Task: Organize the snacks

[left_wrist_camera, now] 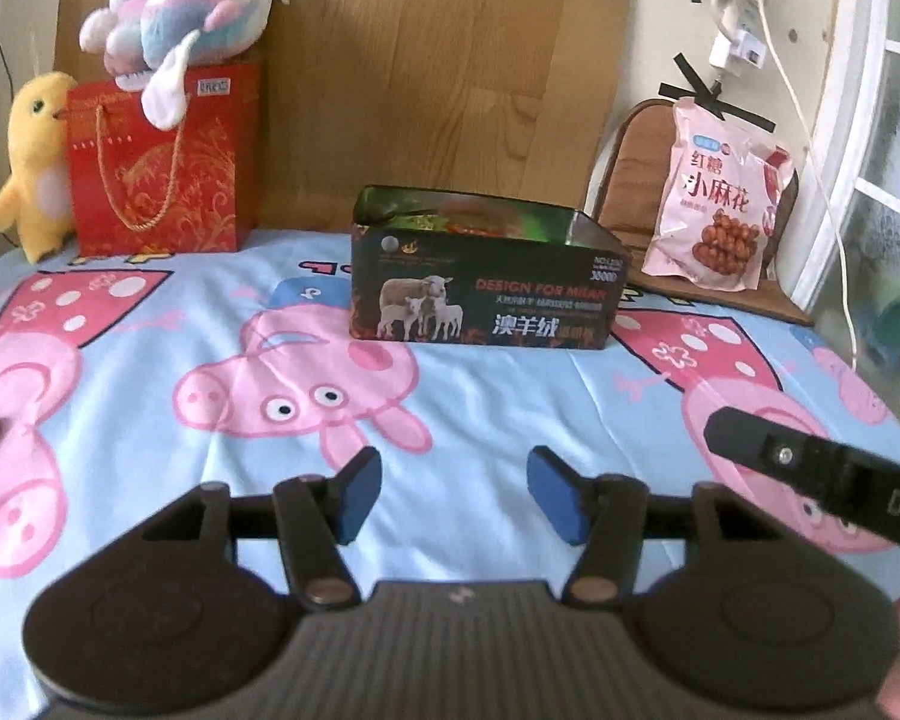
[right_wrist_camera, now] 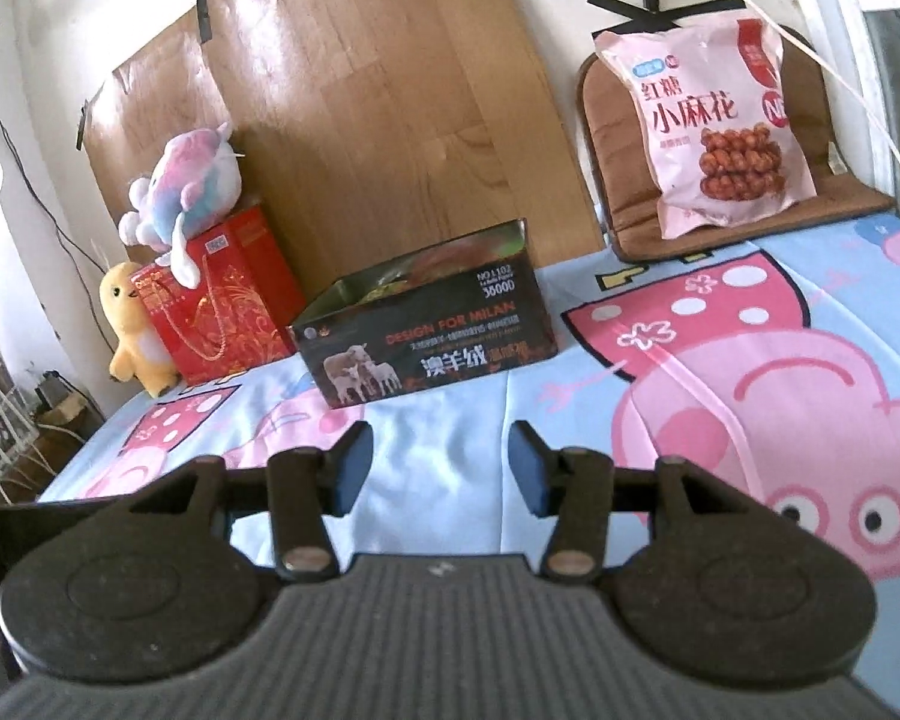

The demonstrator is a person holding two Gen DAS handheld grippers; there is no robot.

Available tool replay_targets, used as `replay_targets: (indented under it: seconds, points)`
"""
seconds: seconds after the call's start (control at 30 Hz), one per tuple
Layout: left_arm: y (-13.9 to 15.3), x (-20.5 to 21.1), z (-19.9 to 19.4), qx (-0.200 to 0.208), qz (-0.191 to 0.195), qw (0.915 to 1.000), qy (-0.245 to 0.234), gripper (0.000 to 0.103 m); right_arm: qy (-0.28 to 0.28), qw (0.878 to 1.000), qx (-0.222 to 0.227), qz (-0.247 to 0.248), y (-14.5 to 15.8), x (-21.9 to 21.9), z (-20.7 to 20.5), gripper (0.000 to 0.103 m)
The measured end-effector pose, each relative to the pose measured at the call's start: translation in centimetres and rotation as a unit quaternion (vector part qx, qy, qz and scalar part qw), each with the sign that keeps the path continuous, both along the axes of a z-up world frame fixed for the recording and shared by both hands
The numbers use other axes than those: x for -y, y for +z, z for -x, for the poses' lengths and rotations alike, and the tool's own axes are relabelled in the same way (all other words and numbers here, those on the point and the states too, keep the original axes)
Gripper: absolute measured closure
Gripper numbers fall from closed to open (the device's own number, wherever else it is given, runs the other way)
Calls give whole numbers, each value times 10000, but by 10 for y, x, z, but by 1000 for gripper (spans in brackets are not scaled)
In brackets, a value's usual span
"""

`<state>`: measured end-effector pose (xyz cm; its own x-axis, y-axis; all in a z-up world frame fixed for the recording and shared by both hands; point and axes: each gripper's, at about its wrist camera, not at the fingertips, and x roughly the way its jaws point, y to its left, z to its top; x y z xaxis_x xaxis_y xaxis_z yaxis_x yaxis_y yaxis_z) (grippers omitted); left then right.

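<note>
Holding both tools low over the cartoon sheet [left_wrist_camera: 150,360], I have the left hand-held gripper [left_wrist_camera: 455,495] with its jaws apart and nothing between them, and the right hand-held gripper [right_wrist_camera: 441,468] equally parted and bare. Further off, the open box [left_wrist_camera: 486,294] sits mid-bed, seemingly with something already inside. Beyond it, to the right, the pink snack bag [right_wrist_camera: 714,126] leans on a brown cushion [right_wrist_camera: 618,180]. I judge I'm between picks: next I must reach the right one far forward and pinch the bag's edge.
</note>
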<state>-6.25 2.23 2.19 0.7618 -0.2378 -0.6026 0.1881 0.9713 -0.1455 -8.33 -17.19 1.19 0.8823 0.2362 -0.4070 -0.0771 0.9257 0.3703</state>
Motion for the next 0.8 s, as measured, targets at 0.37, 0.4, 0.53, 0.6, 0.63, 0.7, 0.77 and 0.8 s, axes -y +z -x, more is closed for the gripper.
replay_targets:
  seconds: [0.37,0.4,0.53,0.6,0.63,0.7,0.77,0.8]
  points:
    - [17,10,49,580,-554,9965,237,4,31,9998,36,-179,-1,-1,39,40]
    - [17,10,49,572,-594,9962,278,4,35,9999,8,-168,-2,-2,39,39]
    - [11,4,38,304,-430,9979,387,0,-5,9999,-89,-111,-7,-8,34,39]
    - [8,3,37,247,-454,9977,441,0,-79,9999,-70,-51,-8,-8,34,38]
    - [7,2,37,228,-482,9974,485,0,-109,9999,-57,-35,-8,-8,35,38]
    - [5,-1,38,187,-479,9970,582,0,-157,9999,-32,-31,-9,-5,36,34]
    - [5,-4,38,195,-456,9969,612,0,-204,9998,-5,-33,-8,-4,37,33]
    - [6,-5,39,214,-471,9967,626,0,-218,9998,1,-34,-8,-4,38,32]
